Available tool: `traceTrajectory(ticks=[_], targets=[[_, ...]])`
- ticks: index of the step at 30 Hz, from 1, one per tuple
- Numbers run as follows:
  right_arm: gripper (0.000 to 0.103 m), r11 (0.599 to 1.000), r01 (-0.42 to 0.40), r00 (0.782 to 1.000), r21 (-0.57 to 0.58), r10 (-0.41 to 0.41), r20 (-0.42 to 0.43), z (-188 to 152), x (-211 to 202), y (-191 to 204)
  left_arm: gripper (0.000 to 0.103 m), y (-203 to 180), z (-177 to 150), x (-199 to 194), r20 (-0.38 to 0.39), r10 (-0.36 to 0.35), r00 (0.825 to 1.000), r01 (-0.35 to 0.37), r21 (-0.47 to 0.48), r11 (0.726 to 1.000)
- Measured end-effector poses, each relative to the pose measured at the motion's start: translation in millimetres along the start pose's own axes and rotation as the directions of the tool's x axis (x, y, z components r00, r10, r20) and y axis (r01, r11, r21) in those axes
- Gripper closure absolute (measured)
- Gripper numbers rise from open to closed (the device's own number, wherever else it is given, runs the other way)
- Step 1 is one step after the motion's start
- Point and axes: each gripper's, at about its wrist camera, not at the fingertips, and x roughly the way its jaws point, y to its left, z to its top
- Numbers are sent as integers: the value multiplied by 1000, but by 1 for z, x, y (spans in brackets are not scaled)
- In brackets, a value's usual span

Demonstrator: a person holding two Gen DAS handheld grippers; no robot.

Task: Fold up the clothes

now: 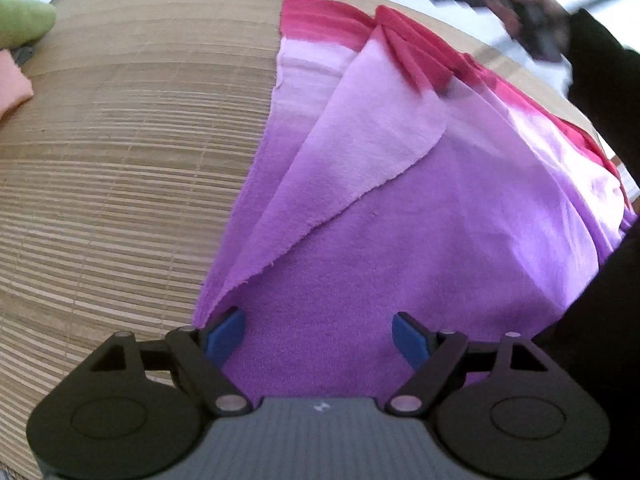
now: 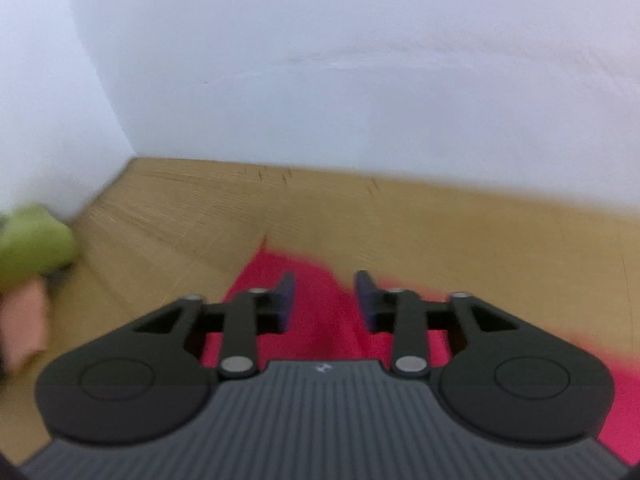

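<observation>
A purple, pale pink and red cloth (image 1: 400,216) is lying spread on a slatted bamboo mat (image 1: 120,168), taking up the mat's right part as the left wrist view shows it. One corner of the cloth is lying folded back over its purple middle, showing a paler underside, and the red end is bunching in pleats at the far edge.

The left gripper (image 1: 318,336) is hanging over the near purple end of the cloth with its jaws standing wide apart, nothing between the blue pads (image 1: 224,336); the left pad is sitting just beside the cloth's folded edge, and whether it is touching cannot be told.

The right gripper (image 2: 325,300) is pointing over the red end of the cloth, its jaws parted with nothing clamped between them; the view is blurring. In the left wrist view it is showing as a dark smear (image 1: 520,12) beyond the cloth's far red end.

A green cloth (image 1: 24,24) and a peach cloth (image 1: 14,84) are lying at the mat's far left edge, well apart from the purple cloth. A white wall (image 2: 320,80) is rising behind the mat.
</observation>
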Motion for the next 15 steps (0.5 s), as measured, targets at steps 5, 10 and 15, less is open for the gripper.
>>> traceTrajectory(ticks=[5, 10, 15], targets=[[56, 996, 85, 995, 16, -84, -55, -70, -35, -39, 17, -11, -3, 1, 3, 32, 999, -32, 65, 997], [58, 976, 99, 995, -195, -101, -4, -105, -26, -6, 16, -9, -2, 0, 16, 38, 999, -38, 34, 999], [68, 925, 162, 983, -343, -183, -30, -120, 7, 17, 17, -5, -2, -2, 41, 24, 999, -24, -19, 1000]])
